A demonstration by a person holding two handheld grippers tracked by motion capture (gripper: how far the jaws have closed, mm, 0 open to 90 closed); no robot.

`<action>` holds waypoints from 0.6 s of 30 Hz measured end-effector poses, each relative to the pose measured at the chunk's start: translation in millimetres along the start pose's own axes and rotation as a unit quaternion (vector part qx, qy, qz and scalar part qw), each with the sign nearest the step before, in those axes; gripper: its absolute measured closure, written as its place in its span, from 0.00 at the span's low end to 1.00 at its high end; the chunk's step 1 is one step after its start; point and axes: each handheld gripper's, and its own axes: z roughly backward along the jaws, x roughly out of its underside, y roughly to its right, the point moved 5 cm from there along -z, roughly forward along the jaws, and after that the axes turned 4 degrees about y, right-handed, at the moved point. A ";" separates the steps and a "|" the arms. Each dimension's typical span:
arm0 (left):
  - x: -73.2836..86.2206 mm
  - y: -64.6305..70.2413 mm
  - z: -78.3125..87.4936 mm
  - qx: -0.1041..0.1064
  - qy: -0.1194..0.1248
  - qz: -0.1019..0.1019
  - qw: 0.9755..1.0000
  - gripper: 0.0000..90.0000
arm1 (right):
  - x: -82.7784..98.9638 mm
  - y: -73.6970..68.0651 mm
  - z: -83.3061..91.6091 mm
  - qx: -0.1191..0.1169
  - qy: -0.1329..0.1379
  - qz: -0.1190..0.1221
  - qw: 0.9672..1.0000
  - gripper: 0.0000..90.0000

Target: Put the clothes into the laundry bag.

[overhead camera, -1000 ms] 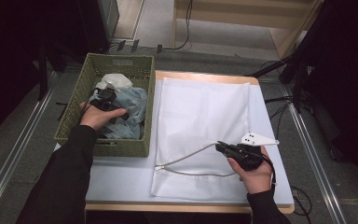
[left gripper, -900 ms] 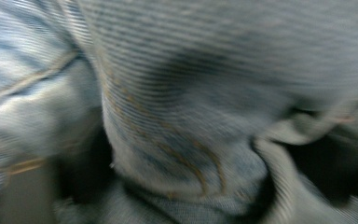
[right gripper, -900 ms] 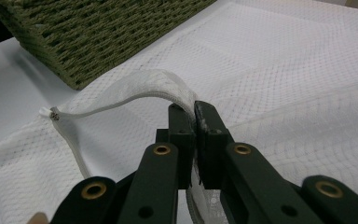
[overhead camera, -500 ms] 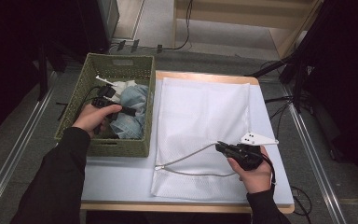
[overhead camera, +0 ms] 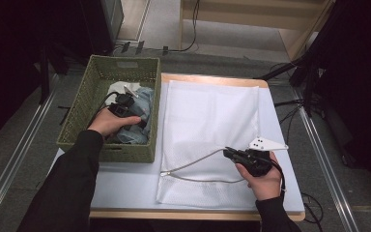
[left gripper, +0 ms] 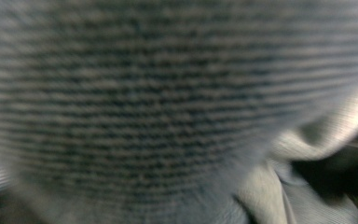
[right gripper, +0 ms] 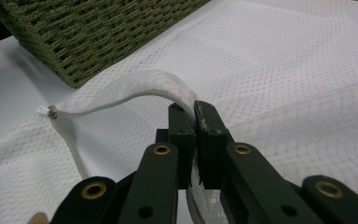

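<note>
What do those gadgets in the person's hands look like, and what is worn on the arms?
Each hand carries a black two-jaw gripper. The right gripper has flat black linkage arms with brass-coloured rivets, a grey three-cornered plate with small holes on top and a black cable. The left gripper is black too, with a trailing black cable. Both arms wear long black sleeves, hands bare.

Blurred grey cloth (left gripper: 158,107) pressed close to the lens hides the left tongs' own jaws
</note>
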 end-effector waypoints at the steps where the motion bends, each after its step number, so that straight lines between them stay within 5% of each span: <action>1: 0.6 1.0 0.4 0.006 -0.004 -0.003 1.000 0.46 | 0.3 -0.1 -0.6 -0.001 0.000 -0.001 1.000 0.97; 3: 0.2 4.2 2.2 0.019 -0.006 0.000 1.000 0.70 | 1.1 -0.2 -1.5 -0.002 -0.002 -0.001 1.000 0.97; 4: 0.4 5.7 3.2 0.025 -0.004 -0.004 1.000 0.72 | 1.5 -0.3 -1.8 -0.002 -0.003 -0.001 1.000 0.97; 8: -0.8 5.0 12.0 0.021 0.013 -0.010 1.000 0.76 | 2.8 -0.5 -3.1 -0.005 -0.008 0.008 1.000 1.00; 13: -2.6 2.2 35.9 0.002 0.083 -0.019 0.996 0.77 | 1.0 -0.2 -0.9 -0.002 -0.001 0.012 1.000 1.00; 14: -2.5 1.0 40.3 0.006 0.097 -0.012 0.995 0.77 | 1.0 -0.2 -0.9 -0.002 -0.001 0.012 1.000 1.00; 16: -2.8 -2.5 53.5 0.024 0.147 0.007 0.989 0.77 | 0.5 -0.4 0.6 -0.001 0.001 0.010 1.000 1.00; 17: -2.8 -4.7 67.9 0.037 0.193 0.013 0.980 0.77 | 0.0 -0.7 1.1 0.000 0.004 0.011 1.000 1.00; 18: -2.8 -4.7 67.9 0.037 0.193 0.013 0.980 0.77 | 0.0 -0.7 1.1 0.000 0.004 0.011 1.000 1.00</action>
